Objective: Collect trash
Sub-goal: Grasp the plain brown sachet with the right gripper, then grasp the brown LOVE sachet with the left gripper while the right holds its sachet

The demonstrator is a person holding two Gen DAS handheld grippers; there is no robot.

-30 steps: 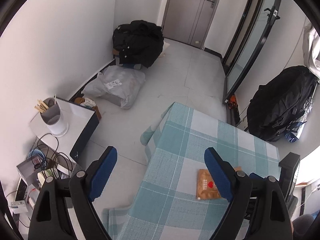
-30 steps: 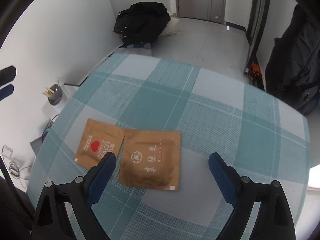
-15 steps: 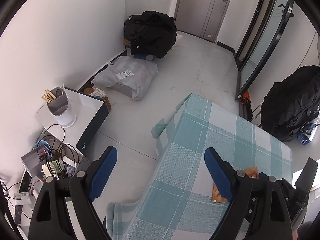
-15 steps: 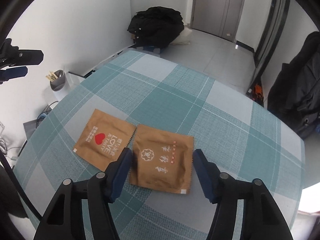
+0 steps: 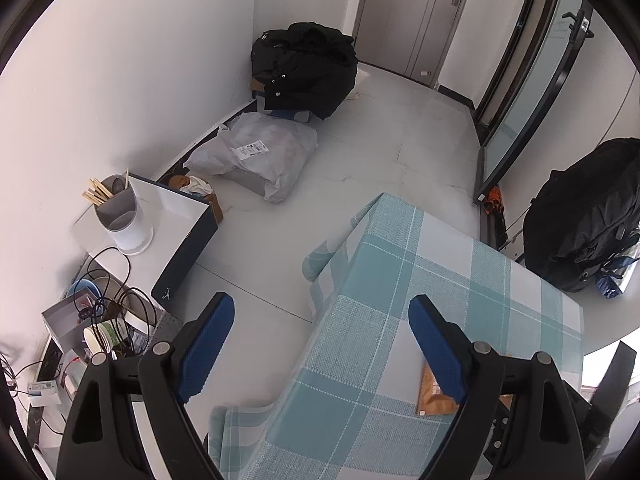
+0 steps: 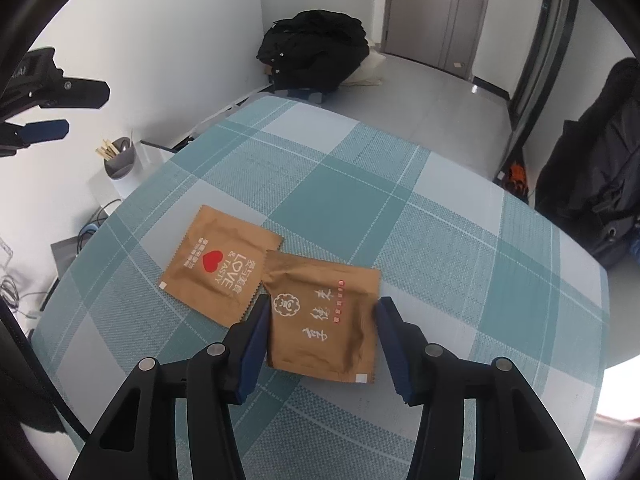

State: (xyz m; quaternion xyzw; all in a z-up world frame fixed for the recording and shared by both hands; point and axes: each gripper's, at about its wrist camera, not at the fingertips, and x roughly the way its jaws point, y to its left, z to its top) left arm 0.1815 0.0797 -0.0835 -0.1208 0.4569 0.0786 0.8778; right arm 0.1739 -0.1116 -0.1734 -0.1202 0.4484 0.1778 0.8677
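White walls, pale tiled floor, grey door, checked tablecloth.

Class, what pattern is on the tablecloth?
Teal, pale blue and white checks on the tablecloth, clearest in the right wrist view.

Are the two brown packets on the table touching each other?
Touching: in the right wrist view, the heart packet overlaps the corner of the other packet.

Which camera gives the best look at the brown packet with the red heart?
The right wrist view: the flat brown paper packet with the red heart lies fully visible on the checked tablecloth. In the left wrist view, one brown packet is mostly hidden; which one, I cannot tell.
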